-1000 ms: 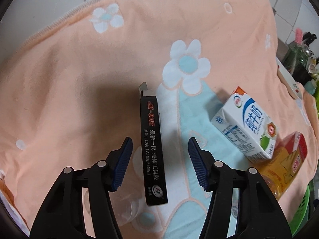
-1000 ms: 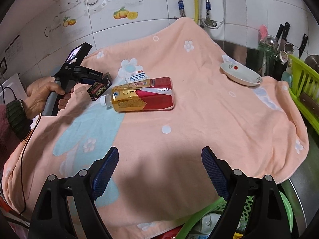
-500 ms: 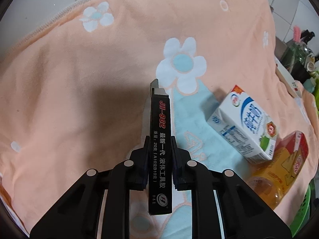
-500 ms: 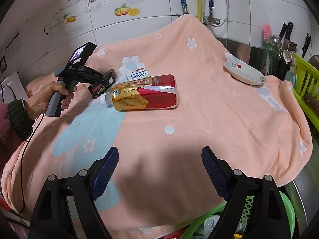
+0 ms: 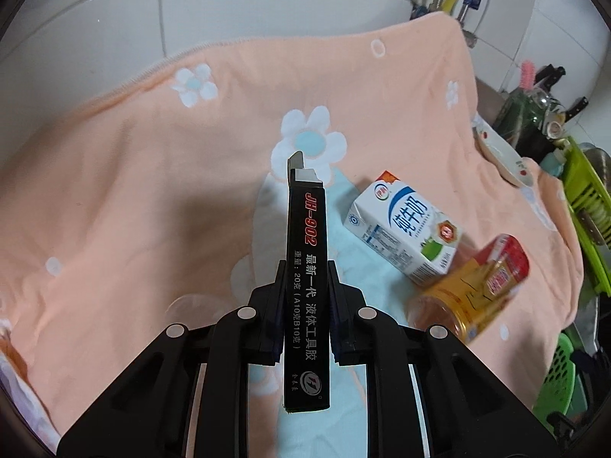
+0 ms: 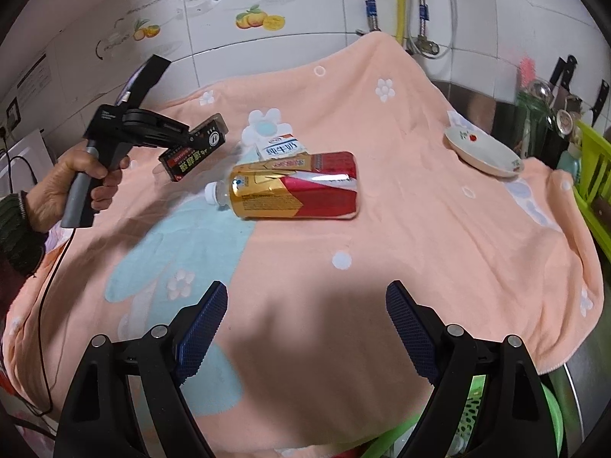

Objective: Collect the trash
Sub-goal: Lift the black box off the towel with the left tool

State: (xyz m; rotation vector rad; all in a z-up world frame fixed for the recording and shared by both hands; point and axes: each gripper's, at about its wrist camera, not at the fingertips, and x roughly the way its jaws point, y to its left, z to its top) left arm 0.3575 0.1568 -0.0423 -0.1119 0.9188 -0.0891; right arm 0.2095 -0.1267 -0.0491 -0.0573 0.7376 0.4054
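We hold two grippers over a peach towel [image 6: 439,236] printed with white flowers. Three pieces of trash are in sight: one black box [image 5: 307,290], one milk carton [image 5: 401,225] and one bottle [image 6: 294,185]; there is also one dish [image 6: 483,149] at the towel's far right edge, and a green basket [image 6: 550,416] shows just below the towel's near edge. Our left gripper [image 5: 304,307] is clamped on the black box, its pads pressing the box's two long sides about halfway along. A second ago the box lay flat on the towel between spread jaws; since then the jaws have closed on it and the box is lifted clear of the cloth, and the carton and bottle have not moved. The box's long axis runs straight along the gripper's fingers, its torn flap end pointing away from us toward the tiled wall. From the right wrist view the box [image 6: 194,149] hangs in the air to the left of the carton [image 6: 280,147]. The bottle lies on its side just in front of the carton, cap pointing left. Our right gripper [image 6: 305,337] hovers wide open above bare towel, holding nothing.
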